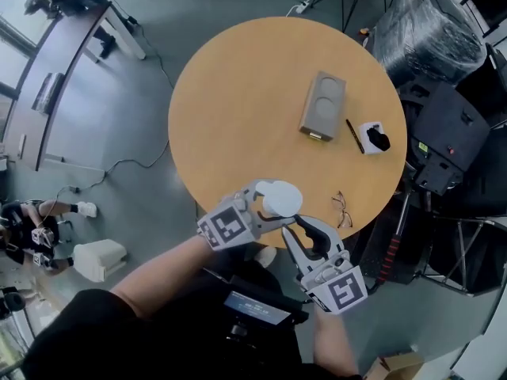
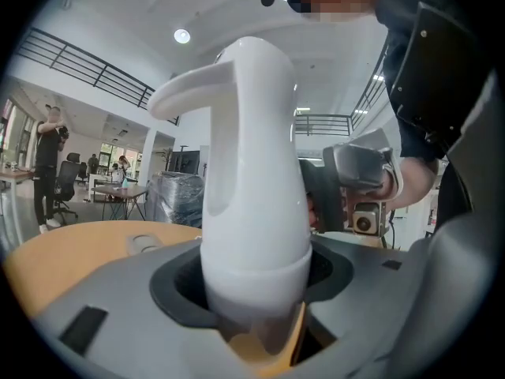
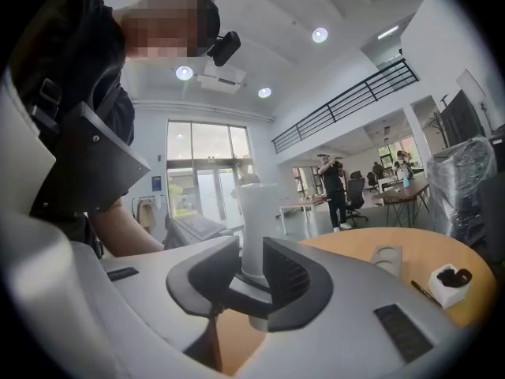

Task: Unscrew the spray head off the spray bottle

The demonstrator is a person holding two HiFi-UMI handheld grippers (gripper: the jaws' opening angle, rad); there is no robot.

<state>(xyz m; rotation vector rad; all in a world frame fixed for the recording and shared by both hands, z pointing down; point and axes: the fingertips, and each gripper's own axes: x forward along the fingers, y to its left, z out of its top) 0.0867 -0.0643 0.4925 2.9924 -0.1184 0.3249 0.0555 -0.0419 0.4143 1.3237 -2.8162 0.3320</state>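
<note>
The bottle (image 2: 252,172) is held upright by its lower body in the widely spread jaws of the left gripper (image 2: 256,294), above the near edge of the table (image 1: 238,93). The jaws of the right gripper (image 3: 251,273) are set narrowly apart, with the bottle seen between them. Whether the bottle is touched by them cannot be told.

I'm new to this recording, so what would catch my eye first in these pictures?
The white spray bottle stands out, clamped in the left gripper over the near edge of the round wooden table, with the right gripper close beside it. Farther across the table lies a grey box, and a pair of glasses sits by the rim near the right gripper.
</note>
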